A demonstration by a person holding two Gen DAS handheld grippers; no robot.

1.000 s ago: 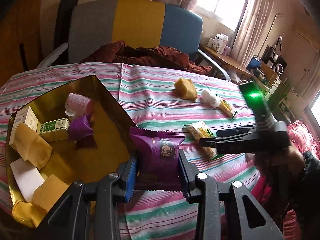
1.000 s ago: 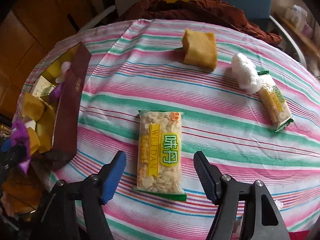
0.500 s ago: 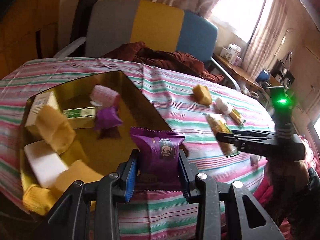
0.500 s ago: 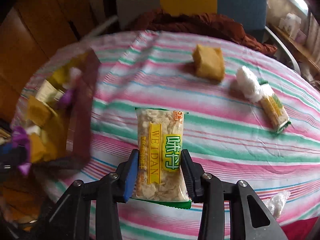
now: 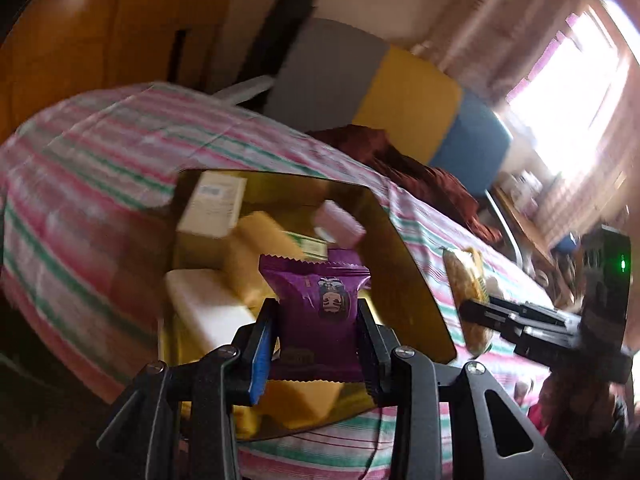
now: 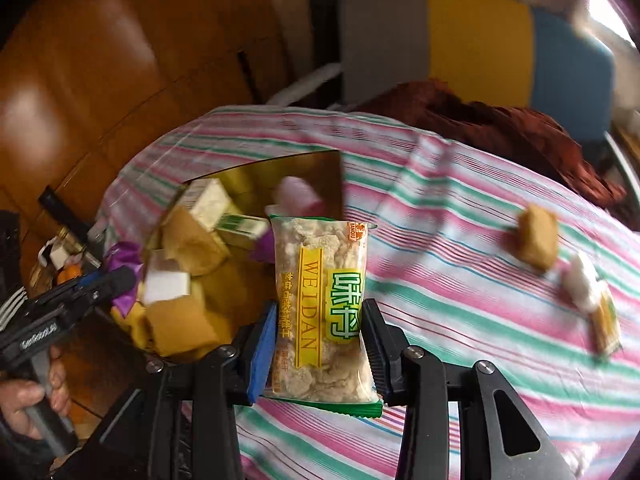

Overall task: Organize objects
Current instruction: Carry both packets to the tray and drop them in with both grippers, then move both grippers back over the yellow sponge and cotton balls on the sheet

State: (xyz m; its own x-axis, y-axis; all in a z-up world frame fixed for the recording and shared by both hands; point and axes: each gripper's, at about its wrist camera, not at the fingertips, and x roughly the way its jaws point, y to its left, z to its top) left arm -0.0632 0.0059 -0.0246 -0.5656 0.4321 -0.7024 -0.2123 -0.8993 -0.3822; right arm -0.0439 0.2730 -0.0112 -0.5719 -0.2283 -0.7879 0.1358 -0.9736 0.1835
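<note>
My left gripper point(image 5: 316, 336) is shut on a purple snack packet point(image 5: 318, 312) and holds it above the gold tray point(image 5: 404, 256). The tray holds a white box point(image 5: 212, 208), yellow sponges point(image 5: 260, 240), a white block point(image 5: 204, 308) and a pink roll point(image 5: 338, 224). My right gripper point(image 6: 320, 344) is shut on a clear WEIDAN snack pack point(image 6: 324, 312), lifted off the cloth beside the gold tray's point(image 6: 320, 168) right edge. It also shows in the left wrist view point(image 5: 464, 296). The left gripper with the purple packet point(image 6: 124, 268) shows at the left of the right wrist view.
On the striped tablecloth point(image 6: 460, 300) lie a yellow sponge point(image 6: 536, 240), a white wad point(image 6: 580, 284) and a small snack bar point(image 6: 604, 324) at the right. A grey, yellow and blue chair point(image 6: 480, 40) with a maroon cloth point(image 6: 500, 128) stands behind the table.
The right gripper closed on the WEIDAN pack, lifted it and swung left toward the tray. The left gripper carried the purple packet left, over the tray.
</note>
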